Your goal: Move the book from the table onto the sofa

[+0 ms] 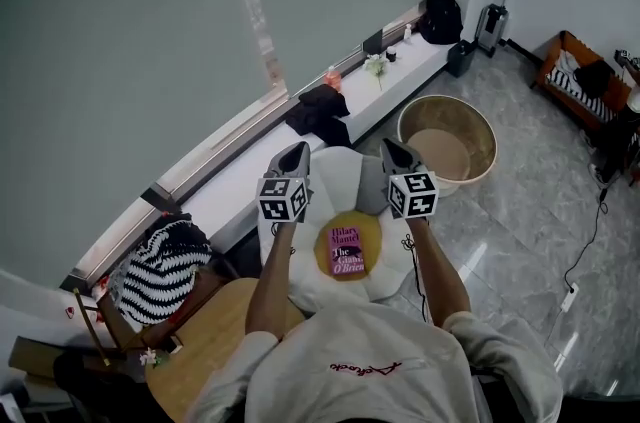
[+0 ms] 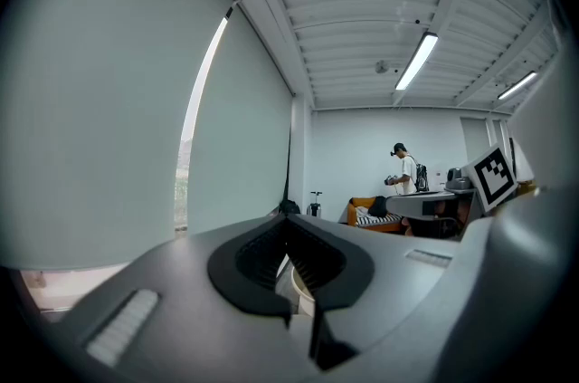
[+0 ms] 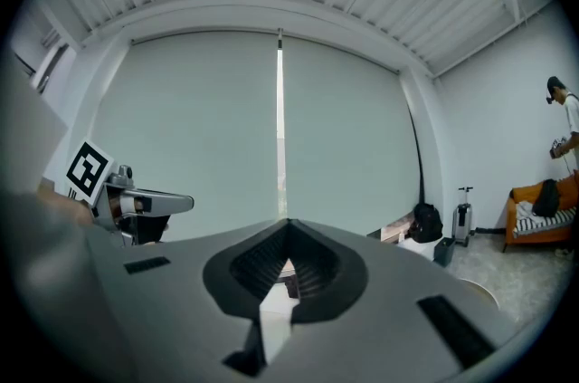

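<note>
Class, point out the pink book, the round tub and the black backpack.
pink book point(image 1: 347, 251): head view, middle of its cover.
round tub point(image 1: 440, 154): head view, bare inner floor.
black backpack point(image 1: 441, 17): head view, middle of its body.

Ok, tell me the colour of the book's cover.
The book is pink, clearest in the head view.

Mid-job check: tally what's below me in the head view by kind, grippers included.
Grey grippers: 2 (left gripper, right gripper)
Pink paperback book: 1
Yellow round pad: 1
Round beige tub: 1
Black-and-white striped fabric bundle: 1
Total: 6
</note>
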Demonstrator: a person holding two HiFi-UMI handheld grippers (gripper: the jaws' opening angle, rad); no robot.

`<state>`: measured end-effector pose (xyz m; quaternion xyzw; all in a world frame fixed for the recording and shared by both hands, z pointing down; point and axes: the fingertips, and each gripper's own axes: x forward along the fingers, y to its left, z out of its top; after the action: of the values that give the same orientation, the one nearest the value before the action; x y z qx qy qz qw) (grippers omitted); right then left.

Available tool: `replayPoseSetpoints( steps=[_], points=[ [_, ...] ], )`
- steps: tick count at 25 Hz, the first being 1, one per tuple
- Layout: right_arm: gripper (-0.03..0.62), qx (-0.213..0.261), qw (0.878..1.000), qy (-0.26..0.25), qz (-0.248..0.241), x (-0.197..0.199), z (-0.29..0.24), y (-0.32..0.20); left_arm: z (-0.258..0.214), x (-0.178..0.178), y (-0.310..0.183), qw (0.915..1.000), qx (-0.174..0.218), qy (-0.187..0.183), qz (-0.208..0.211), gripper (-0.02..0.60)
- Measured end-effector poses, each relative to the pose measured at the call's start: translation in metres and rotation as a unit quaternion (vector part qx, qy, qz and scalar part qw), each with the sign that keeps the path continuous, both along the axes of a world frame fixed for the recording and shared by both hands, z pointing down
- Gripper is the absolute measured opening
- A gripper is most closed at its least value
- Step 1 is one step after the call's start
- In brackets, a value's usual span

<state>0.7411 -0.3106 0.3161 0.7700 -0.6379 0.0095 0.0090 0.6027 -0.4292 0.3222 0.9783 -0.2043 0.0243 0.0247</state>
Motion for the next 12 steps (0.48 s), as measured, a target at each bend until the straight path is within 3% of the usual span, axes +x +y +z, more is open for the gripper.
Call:
replayPoseSetpoints(
  steps=[12],
  points=[
    [0.008, -0.005, 1.000, 0.006, -0.004, -0.0061, 0.0020, -0.0013, 0.0018, -0.0014, 0.0005, 1.0000, -0.001, -0.004, 0.000, 0.009]
  ],
)
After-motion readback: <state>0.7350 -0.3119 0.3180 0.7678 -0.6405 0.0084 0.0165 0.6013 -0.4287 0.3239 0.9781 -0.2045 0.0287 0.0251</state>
